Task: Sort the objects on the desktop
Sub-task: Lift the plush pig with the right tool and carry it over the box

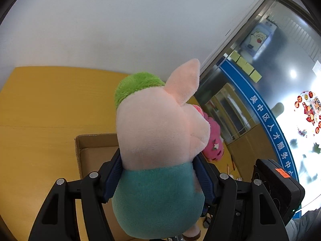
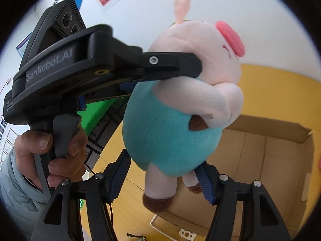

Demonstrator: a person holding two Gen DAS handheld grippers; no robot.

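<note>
both grippers clamped on plush pig [image 1: 156, 140], held in air above open cardboard box [image 2: 276, 140].
left gripper [image 1: 158, 178] pinching waist, right gripper [image 2: 162, 178] squeezing lower body; next: lower into box, then release.

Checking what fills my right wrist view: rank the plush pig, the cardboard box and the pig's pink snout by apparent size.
1. plush pig, though nearness to the camera inflates it
2. cardboard box, partly hidden
3. pink snout
</note>
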